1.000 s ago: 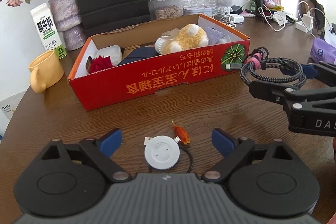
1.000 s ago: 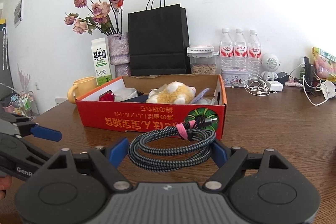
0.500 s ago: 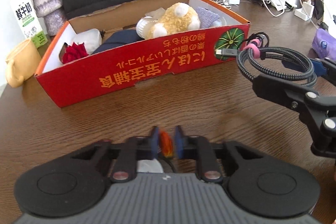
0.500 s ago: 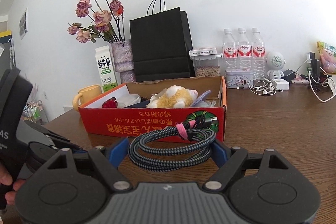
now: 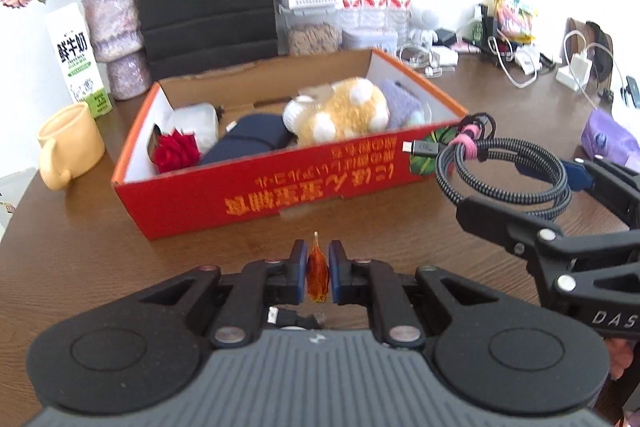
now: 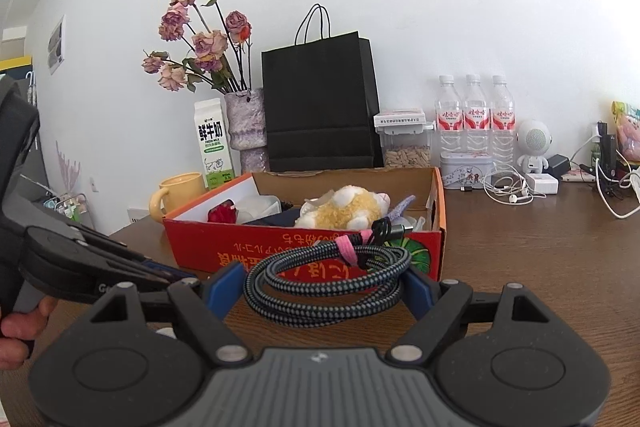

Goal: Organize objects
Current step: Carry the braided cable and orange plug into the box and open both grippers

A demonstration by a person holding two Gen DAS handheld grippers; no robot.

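While both claws are loaded, the red box (image 5: 256,187) is faced across the wooden surface (image 5: 80,247).

A small orange tag (image 5: 318,273) is pinched between the closed left claw (image 5: 318,273), a short cable end dangling below it. The coiled braided cable (image 6: 328,279) is gripped across its width by the right claw (image 6: 326,291), just before the box, where a plush toy (image 5: 340,111) and red rose (image 5: 176,155) are kept.

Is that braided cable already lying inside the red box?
No, the coiled braided cable sits between the right gripper pads, in front of the red box.
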